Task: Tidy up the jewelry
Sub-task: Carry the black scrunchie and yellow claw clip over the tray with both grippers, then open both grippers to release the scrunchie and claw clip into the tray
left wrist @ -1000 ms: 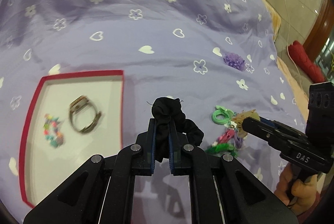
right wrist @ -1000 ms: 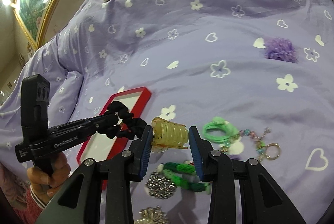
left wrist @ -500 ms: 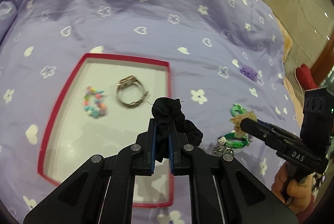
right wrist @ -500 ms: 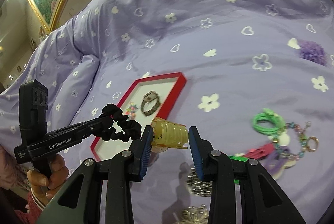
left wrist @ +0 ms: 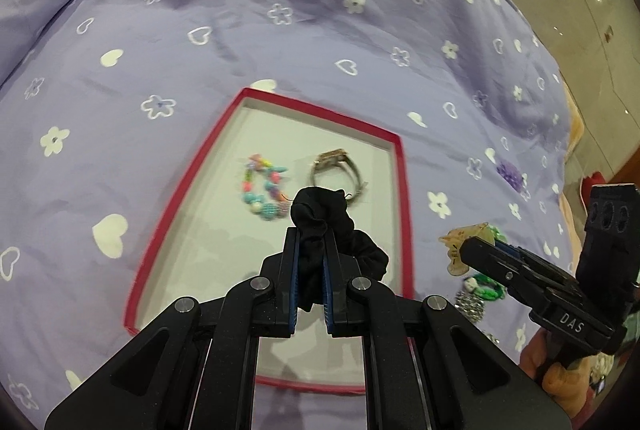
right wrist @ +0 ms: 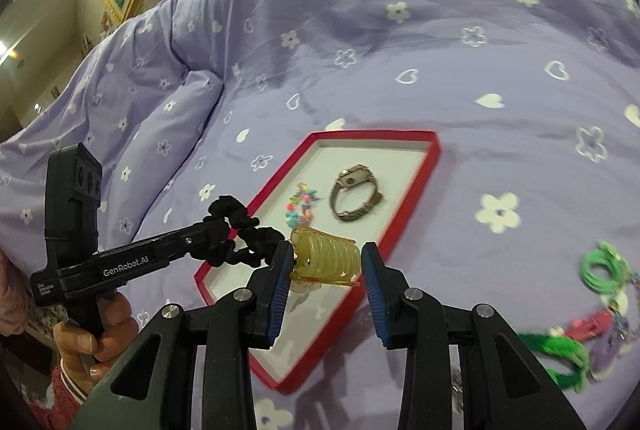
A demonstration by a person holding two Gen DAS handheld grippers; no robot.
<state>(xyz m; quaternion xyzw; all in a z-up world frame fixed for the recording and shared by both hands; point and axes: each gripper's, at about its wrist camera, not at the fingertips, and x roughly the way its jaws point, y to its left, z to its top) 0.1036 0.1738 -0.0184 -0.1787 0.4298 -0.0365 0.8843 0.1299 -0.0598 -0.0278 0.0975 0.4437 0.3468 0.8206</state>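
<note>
A purple bed cover (left wrist: 280,41) with white hearts and flowers, and a flat red-edged tray (left wrist: 401,165) lying on it.

The left gripper (left wrist: 311,262) has its fingers pressed tight on a black cloth hair tie (left wrist: 320,218), up over the tray. The right gripper (right wrist: 325,270) has its fingers partly apart, squeezing a see-through yellow hair claw clip (right wrist: 326,256) above the tray's near part. In the tray lie a bright bead bracelet (left wrist: 264,189) and a metal watch (left wrist: 338,169), side by side. Green hair ties (right wrist: 600,266) lie on the cover, off to the right.
</note>
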